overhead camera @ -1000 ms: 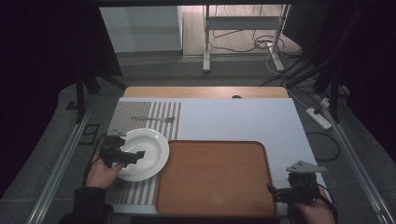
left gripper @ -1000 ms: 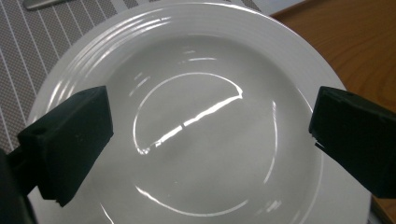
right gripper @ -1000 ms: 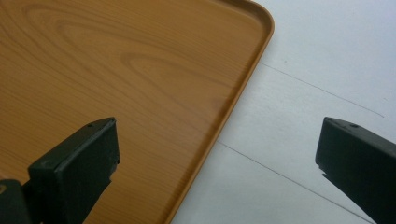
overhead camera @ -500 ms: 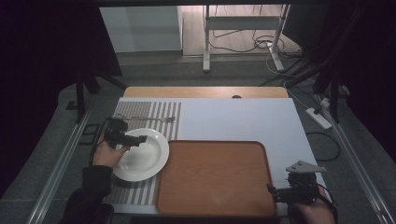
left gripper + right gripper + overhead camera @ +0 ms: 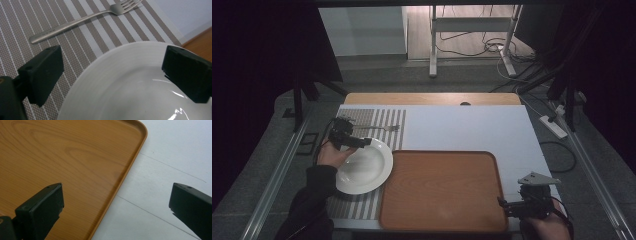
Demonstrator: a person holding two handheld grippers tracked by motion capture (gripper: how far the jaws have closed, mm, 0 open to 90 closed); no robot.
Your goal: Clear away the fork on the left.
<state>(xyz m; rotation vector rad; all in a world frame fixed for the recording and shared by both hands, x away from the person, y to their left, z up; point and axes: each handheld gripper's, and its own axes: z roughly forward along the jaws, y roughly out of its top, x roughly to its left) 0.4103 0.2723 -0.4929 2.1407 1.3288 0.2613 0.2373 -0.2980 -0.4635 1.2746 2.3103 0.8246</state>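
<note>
While both tools sit spread and empty, left tool (image 5: 362, 142) hovers over far-left rim of white plate (image 5: 364, 167) on striped placemat (image 5: 384, 120); fork (image 5: 379, 128) just beyond. Right tool (image 5: 503, 205) at near-right corner of wooden tray (image 5: 442, 190).

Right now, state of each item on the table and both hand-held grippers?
Round white ceramic plate: empty, upright on striped placemat.
Silver metal fork: flat on placemat, untouched.
Brown wooden tray: empty.
Left hand-held gripper: open, over plate's rim.
Right hand-held gripper: open, astride tray's edge.
</note>
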